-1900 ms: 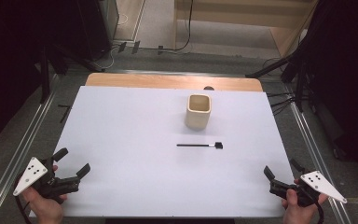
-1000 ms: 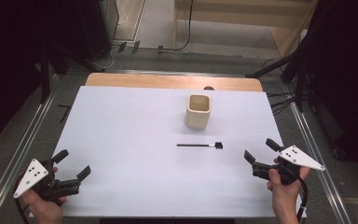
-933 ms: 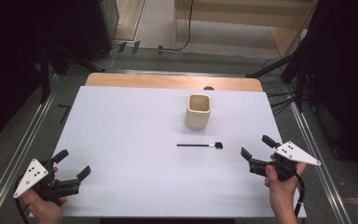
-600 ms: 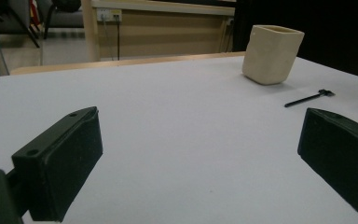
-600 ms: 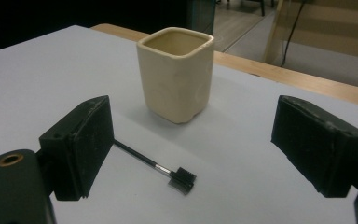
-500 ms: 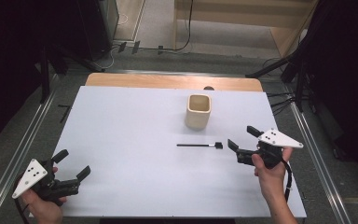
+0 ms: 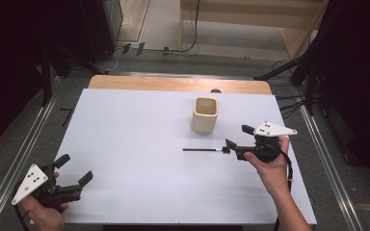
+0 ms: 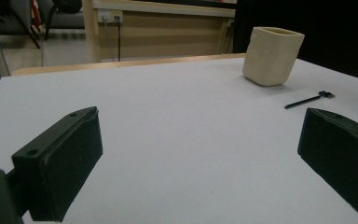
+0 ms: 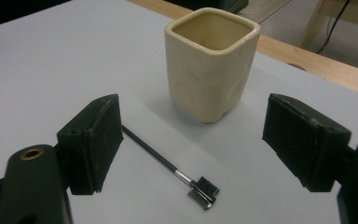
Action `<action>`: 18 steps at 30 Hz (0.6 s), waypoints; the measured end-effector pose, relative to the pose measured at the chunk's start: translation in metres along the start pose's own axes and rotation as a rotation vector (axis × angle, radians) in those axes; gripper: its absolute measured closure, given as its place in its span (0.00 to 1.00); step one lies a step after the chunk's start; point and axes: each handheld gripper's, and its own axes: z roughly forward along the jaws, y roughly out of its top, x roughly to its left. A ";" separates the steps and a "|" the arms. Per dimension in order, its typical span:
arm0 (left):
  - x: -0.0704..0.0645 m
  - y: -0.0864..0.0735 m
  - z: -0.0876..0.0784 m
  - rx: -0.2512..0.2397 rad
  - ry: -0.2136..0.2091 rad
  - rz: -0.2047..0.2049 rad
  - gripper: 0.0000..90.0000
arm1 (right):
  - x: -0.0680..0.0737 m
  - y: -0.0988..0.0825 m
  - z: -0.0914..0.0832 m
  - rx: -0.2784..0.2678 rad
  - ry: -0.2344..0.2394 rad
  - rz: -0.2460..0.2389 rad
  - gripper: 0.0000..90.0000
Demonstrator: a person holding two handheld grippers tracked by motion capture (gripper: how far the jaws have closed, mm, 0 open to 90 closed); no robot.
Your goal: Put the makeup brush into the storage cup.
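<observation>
Hovering just above the white table (image 7: 125, 144), my right gripper (image 7: 235, 143) stood with its jaws apart, though they had just been closing, and nothing lay clamped between them. Its tips framed the brush end of the small black brush (image 9: 168, 166), which lay flat on the table, untouched. Just beyond stood the cream square cup (image 9: 209, 60), upright. My left gripper (image 7: 74, 173) rested wide open at the near left corner, well apart.

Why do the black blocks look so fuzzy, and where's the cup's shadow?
In the left gripper view the jaws sit too near the lens, so they blur, while the cream cup looks sharper. In the right gripper view a soft shadow lies on the table at the cup's base, reaching toward the small brush.
</observation>
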 end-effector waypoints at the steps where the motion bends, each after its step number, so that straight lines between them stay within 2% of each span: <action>1: 0.000 0.000 0.000 0.000 0.001 0.000 0.01 | 0.000 0.002 0.002 0.010 0.002 -0.004 0.24; 9: 0.000 0.000 -0.001 0.000 0.001 0.002 0.01 | 0.000 0.014 0.016 0.104 0.028 -0.034 0.28; 13: 0.001 0.000 -0.001 0.000 0.001 0.002 0.01 | -0.002 0.020 0.025 0.151 0.078 -0.050 0.36; 16: 0.001 0.000 -0.001 0.001 0.001 0.001 0.01 | -0.003 0.024 0.032 0.203 0.114 -0.087 0.40; 17: 0.001 0.000 -0.001 0.001 0.001 0.001 0.01 | -0.003 0.024 0.032 0.203 0.114 -0.087 0.40; 18: 0.001 0.000 -0.001 -0.001 0.001 0.002 0.01 | -0.003 0.026 0.038 0.238 0.131 -0.116 0.45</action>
